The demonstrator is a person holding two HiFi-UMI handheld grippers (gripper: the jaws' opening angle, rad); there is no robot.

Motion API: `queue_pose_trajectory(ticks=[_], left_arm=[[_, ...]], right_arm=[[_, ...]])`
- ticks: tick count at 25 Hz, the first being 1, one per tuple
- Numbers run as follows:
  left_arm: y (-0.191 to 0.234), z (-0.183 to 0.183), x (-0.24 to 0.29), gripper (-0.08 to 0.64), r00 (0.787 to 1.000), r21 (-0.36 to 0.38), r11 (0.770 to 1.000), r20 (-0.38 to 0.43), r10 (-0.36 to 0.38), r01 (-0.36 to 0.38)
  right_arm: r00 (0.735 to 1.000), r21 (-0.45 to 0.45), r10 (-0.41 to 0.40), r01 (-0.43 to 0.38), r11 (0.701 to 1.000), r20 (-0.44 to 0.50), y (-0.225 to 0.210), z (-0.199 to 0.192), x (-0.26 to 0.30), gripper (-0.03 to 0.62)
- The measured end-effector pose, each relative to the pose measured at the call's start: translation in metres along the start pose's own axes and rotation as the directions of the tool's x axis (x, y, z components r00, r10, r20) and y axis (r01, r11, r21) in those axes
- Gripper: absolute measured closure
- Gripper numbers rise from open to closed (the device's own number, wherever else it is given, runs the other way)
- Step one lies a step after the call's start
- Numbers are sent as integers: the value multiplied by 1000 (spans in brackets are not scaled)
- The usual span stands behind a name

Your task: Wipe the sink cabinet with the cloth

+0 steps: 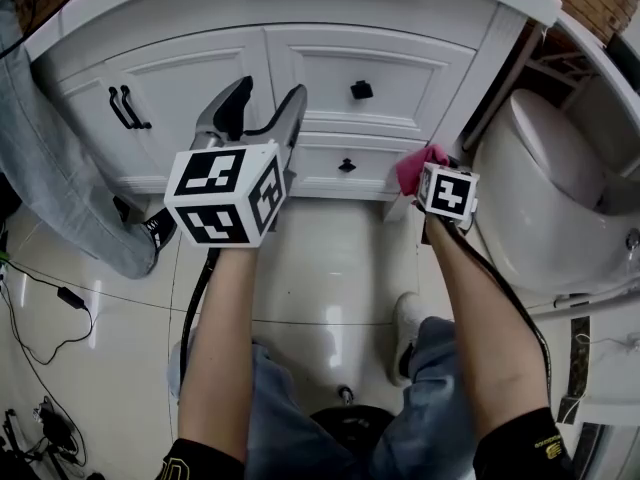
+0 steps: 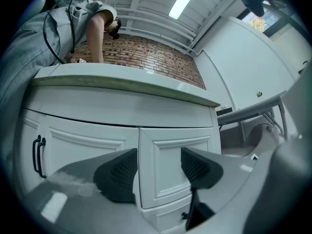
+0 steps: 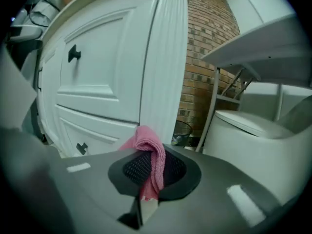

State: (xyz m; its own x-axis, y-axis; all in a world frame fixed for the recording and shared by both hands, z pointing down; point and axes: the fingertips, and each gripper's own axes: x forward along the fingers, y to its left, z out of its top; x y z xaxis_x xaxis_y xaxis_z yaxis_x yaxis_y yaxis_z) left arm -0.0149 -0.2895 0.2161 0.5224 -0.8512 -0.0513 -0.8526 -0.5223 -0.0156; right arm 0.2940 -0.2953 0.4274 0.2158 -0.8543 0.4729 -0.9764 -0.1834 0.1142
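The white sink cabinet [image 1: 300, 78] with black knobs and handles fills the top of the head view. My right gripper [image 1: 425, 168] is shut on a pink cloth [image 1: 415, 166], held low at the cabinet's right corner near the bottom drawer. In the right gripper view the pink cloth [image 3: 148, 155] hangs pinched between the jaws, just short of the fluted corner post [image 3: 163, 62]. My left gripper [image 1: 262, 108] is open and empty, raised in front of the cabinet's middle; its fingers [image 2: 119, 172] frame a drawer panel [image 2: 170, 160].
A white toilet [image 1: 550, 188] stands right of the cabinet, close to my right arm. Another person's grey trouser leg [image 1: 60, 178] and shoe [image 1: 155, 230] are at the left. Cables [image 1: 40, 338] lie on the glossy tile floor. A small dark bin [image 3: 184, 130] sits by the brick wall.
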Motion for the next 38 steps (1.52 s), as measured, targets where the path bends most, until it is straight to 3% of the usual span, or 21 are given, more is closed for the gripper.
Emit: queue_pose_trajectory(ticks=[5, 7, 9, 11, 14, 17, 20, 23, 27, 31, 35, 38], left_arm=[[12, -2, -5, 279, 1000, 22, 1000, -13, 22, -22], [22, -1, -10, 279, 999, 17, 999, -13, 41, -41], [29, 2, -15, 279, 998, 11, 998, -6, 55, -55], [32, 4, -20, 279, 998, 16, 998, -3, 62, -62], [36, 5, -25, 279, 998, 32, 997, -6, 67, -67], [45, 6, -31, 279, 997, 40, 996, -8, 75, -75], [59, 5, -38, 279, 995, 47, 995, -14, 94, -93], [72, 7, -42, 279, 994, 38, 993, -13, 111, -110], [68, 10, -39, 279, 995, 18, 995, 5, 101, -101], [49, 7, -27, 279, 998, 3, 998, 2, 63, -63], [35, 3, -17, 279, 999, -33, 999, 1, 40, -40], [24, 5, -12, 279, 1000, -39, 999, 10, 24, -24]], right_arm=[[989, 74, 110, -103, 992, -95, 51, -26, 4, 566], [983, 29, 163, -161, 986, -83, 91, -24, 4, 566], [973, -96, 229, -231, 968, -30, 141, -11, -1, 566], [949, -226, 311, -294, 929, 43, 195, 8, -12, 566], [897, -293, 432, -390, 873, 90, 263, 21, -27, 566], [855, -299, 508, -461, 836, 105, 308, 25, -33, 566], [850, -229, 521, -493, 840, 80, 325, 19, -32, 566], [867, -188, 493, -473, 860, 71, 315, 16, -23, 566], [923, -240, 380, -357, 903, 60, 259, 12, -6, 566], [967, -122, 254, -249, 961, 20, 182, 0, 4, 566], [976, -103, 213, -209, 973, 38, 142, -1, 1, 566], [996, 17, 90, -90, 996, 0, 83, -15, 6, 566]])
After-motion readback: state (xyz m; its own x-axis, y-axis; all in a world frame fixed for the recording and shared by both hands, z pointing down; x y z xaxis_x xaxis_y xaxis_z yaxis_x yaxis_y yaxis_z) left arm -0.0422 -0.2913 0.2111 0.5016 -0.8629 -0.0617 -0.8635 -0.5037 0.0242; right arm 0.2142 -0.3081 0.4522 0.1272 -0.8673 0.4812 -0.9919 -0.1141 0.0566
